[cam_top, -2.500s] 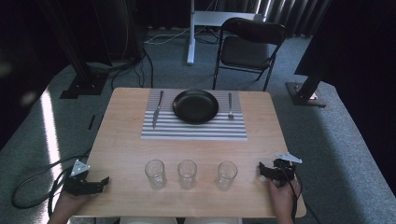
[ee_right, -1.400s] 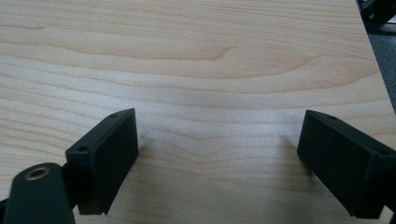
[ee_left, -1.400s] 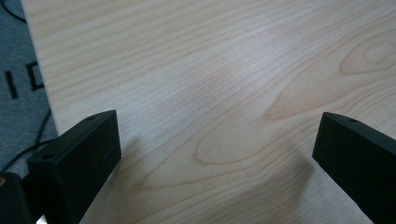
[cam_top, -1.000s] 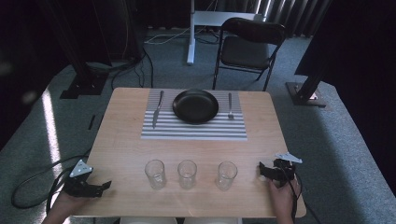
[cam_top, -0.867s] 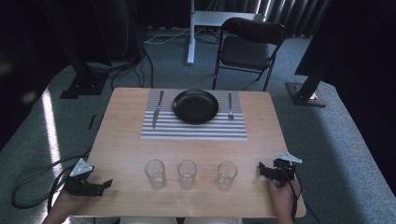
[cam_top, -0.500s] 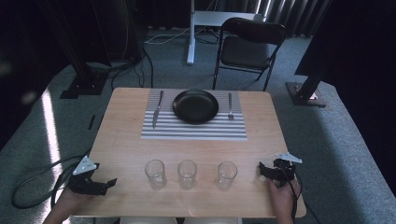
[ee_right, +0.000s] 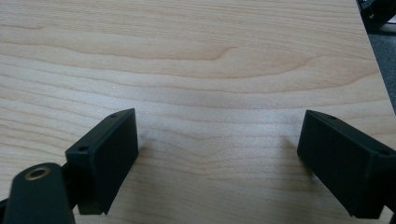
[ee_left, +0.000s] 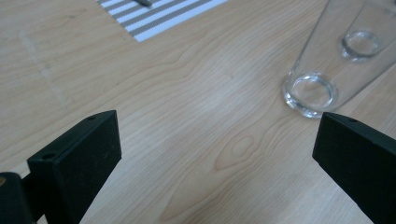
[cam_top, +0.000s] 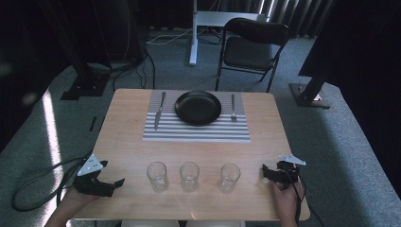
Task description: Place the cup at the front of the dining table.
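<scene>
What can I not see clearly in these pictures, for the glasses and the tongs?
- Left glass: in the left gripper view the top edge cuts off its rim; whether it is empty I cannot tell.
- Left tongs: in the high view too small and dark to judge the opening; the left gripper view shows the jaws apart.
- Right tongs: in the high view too small and dark to read.
- Fork on the striped mat: prongs too small.

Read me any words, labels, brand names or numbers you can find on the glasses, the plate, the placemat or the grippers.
No readable text on any of them.
Three clear drinking glasses: plain, unprinted.
Round black plate: no mark.
Grey-and-white striped placemat: stripes, no lettering.
Black left gripper and black right gripper: bare jaws, screw holes, no label.
Light wooden table: wood grain, no sign.
</scene>
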`<state>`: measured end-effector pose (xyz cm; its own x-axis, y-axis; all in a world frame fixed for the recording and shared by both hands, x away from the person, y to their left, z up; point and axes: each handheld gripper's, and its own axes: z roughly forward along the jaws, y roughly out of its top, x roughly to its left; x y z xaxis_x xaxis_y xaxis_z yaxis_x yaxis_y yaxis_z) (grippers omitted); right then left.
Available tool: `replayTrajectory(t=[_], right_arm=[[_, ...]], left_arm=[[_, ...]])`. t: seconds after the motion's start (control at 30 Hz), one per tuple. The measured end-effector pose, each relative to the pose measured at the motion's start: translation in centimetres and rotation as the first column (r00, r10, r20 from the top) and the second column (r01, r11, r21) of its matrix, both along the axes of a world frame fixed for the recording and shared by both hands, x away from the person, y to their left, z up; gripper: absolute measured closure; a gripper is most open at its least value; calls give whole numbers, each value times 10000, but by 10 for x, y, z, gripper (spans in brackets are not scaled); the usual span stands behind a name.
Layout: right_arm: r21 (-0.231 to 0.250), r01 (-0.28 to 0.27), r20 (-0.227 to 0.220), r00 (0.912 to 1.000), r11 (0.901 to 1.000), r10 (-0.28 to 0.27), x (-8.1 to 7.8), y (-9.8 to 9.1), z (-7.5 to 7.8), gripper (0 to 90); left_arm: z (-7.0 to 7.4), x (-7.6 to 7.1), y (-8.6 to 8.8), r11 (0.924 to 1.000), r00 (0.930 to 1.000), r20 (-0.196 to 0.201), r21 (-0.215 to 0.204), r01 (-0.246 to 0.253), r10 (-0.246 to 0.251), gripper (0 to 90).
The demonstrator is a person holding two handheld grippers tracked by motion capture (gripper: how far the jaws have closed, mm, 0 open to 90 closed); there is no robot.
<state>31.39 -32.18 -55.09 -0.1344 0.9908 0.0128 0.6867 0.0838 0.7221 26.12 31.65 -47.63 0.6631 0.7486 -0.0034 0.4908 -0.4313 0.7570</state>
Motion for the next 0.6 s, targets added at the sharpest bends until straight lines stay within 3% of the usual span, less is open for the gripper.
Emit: replayTrajectory(t=[0.27,0.6], right_arm=[[-4,-5,2,10000,10000,5,0,0,0,118],[-3,-3,-2,10000,10000,3,0,0,0,118]], left_arm=[[10,-1,-11,9988,9987,147,-39,494,-494,15],[27,-4,-29,9912,9906,404,-171,1314,-1306,16]])
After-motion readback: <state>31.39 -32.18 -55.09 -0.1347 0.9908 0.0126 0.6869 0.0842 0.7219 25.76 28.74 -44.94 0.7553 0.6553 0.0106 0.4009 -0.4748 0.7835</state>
